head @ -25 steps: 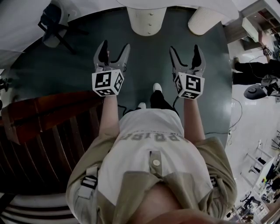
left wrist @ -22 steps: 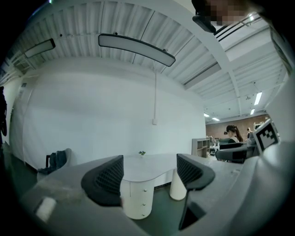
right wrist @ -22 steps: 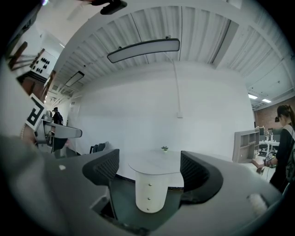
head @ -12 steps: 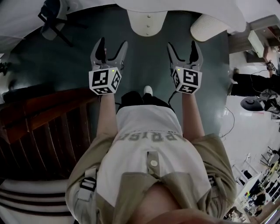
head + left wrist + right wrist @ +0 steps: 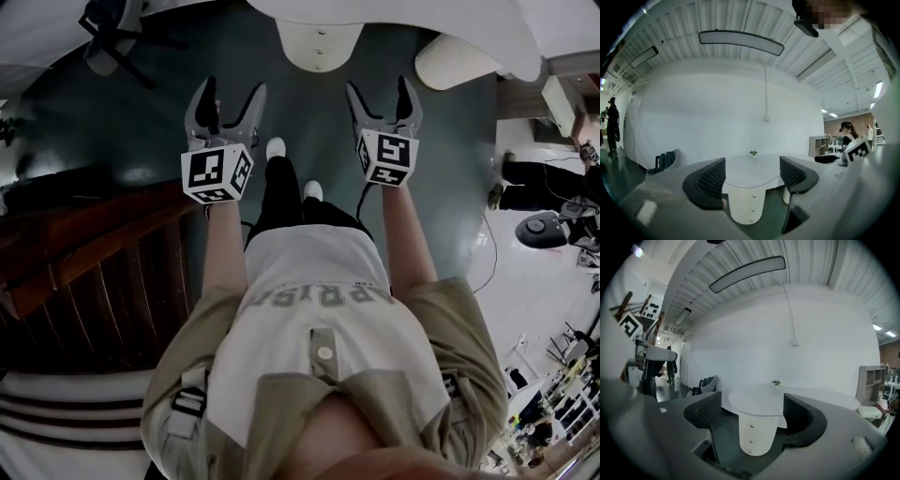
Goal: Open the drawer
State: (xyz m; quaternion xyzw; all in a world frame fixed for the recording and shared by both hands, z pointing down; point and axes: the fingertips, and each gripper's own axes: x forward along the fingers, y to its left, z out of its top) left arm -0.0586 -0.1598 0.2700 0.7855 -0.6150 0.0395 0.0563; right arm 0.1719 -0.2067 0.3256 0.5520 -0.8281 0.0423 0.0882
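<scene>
A white rounded drawer pedestal (image 5: 319, 44) with three small knobs down its front stands under the white table (image 5: 394, 19), at the top of the head view. It shows ahead between the jaws in the left gripper view (image 5: 751, 206) and in the right gripper view (image 5: 757, 432). My left gripper (image 5: 232, 94) and right gripper (image 5: 380, 89) are held out side by side above the dark green floor, both short of the pedestal and touching nothing. Both stand open with nothing between their fingers, the left gripper (image 5: 751, 180) and the right gripper (image 5: 752, 414) alike.
A dark wooden stair railing (image 5: 84, 253) runs along the left. A chair (image 5: 112, 28) stands at the far left, and a second white table leg (image 5: 459, 58) at the right. A person (image 5: 553, 178) stands at the right edge. A small plant (image 5: 753, 153) sits on the table.
The person has stepped forward, one foot now ahead. Both grippers have moved closer to the drawer pedestal and stay open.
</scene>
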